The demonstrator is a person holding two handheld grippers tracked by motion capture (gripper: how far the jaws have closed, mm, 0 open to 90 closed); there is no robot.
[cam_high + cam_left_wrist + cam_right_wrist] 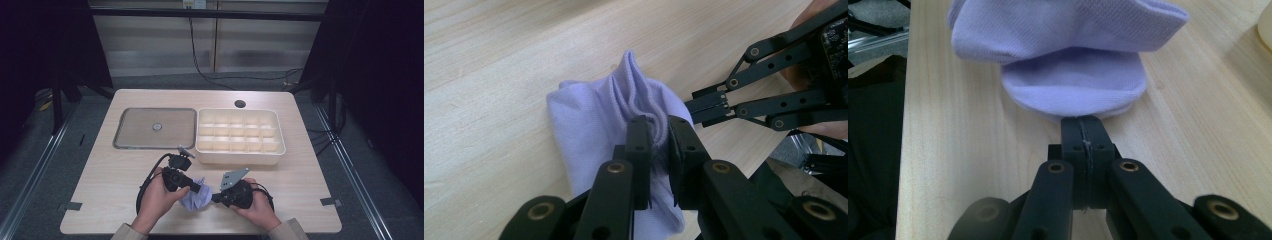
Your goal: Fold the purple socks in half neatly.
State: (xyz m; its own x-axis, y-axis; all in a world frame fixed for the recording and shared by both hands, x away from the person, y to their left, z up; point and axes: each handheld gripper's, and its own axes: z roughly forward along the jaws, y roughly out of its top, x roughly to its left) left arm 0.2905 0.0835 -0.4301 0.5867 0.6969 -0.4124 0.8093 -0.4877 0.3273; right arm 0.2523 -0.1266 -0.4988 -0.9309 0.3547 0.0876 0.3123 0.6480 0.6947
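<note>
A lavender sock [195, 201] lies bunched on the wooden table [110, 175] near its front edge, between two hands. My left gripper [198, 189] reaches it from the left and is shut on a raised fold of the sock [594, 115]; fabric shows between the jaws of the left gripper [658, 132]. My right gripper [214, 198] comes from the right and is shut on the sock's rounded edge [1073, 85], with the jaws of the right gripper [1083, 125] pressed together on a thin bit of fabric. In the left gripper view, the right gripper [690, 107] meets the sock's far side.
A shallow metal tray [135, 131] with a small round piece [157, 126] at its middle lies at the back left. Beside it stands a cream box [240, 156] divided into several compartments. A round hole [240, 104] sits near the table's far edge.
</note>
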